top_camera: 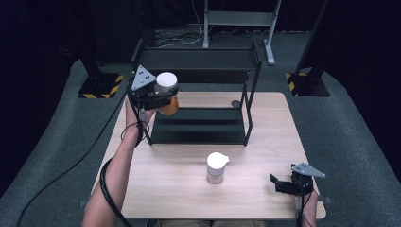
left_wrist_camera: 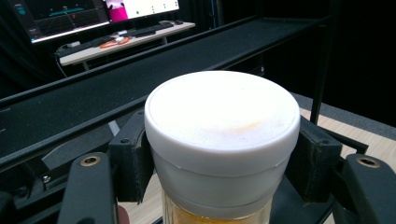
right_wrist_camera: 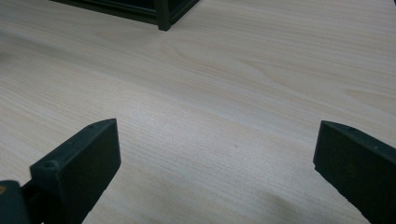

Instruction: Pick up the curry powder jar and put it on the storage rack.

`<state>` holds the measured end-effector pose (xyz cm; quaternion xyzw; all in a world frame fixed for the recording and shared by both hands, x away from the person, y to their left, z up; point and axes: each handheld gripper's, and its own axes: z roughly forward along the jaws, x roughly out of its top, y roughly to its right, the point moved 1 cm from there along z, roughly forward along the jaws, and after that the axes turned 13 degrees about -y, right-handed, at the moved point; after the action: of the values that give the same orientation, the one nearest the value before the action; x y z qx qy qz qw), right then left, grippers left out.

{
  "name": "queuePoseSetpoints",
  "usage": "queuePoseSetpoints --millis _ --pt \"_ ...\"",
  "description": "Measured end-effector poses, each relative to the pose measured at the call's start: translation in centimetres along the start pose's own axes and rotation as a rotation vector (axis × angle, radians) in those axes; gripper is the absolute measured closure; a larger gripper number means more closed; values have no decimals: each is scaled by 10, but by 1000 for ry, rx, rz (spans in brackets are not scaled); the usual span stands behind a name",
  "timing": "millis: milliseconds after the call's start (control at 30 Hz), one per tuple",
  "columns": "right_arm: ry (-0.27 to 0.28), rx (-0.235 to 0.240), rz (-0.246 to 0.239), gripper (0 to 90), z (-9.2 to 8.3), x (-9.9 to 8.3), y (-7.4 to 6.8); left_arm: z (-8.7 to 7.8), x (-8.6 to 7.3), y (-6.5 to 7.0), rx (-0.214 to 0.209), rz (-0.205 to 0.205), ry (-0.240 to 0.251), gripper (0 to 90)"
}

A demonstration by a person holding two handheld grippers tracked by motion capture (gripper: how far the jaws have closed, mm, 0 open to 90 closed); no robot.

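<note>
a: high view first, biggest thing: the black shelf rack (top_camera: 198,101) is standing at the far half of the wooden table (top_camera: 179,189), and the left gripper (top_camera: 158,94) is hanging at the rack's left end with the jar (top_camera: 166,92) in it.

b: is it holding properly?

a: in the left gripper view the jaws are clamping the jar (left_wrist_camera: 222,140) just under its white lid (left_wrist_camera: 222,109), one pad on each side. orange contents are showing below the lid. the jar is riding in the air, level with the rack's upper shelf (left_wrist_camera: 116,93).

b: what could be going wrong from here?

a: i'd judge the grip is sitting high on the jar, so a knock against the rack's post or shelf edge could be tipping it in the pads or pulling it loose. the shelf edge is lying close ahead.

b: and the other hand?

a: the right gripper (top_camera: 288,182) is resting near the table's right front corner, jaws standing wide apart with nothing between them. a second white-lidded jar (top_camera: 216,168) is standing upright mid-table, well apart from both.

b: the room?

a: grey carpet (top_camera: 350,142), dark surroundings, cables at the back.
</note>
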<state>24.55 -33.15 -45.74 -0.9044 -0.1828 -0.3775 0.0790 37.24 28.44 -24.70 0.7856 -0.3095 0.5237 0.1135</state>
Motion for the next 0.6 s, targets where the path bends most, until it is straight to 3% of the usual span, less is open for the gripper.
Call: queuePoseSetpoints --millis 600 --pt "1 -3 0 0 0 0 -1 -4 15 -10 -28 -20 21 337"
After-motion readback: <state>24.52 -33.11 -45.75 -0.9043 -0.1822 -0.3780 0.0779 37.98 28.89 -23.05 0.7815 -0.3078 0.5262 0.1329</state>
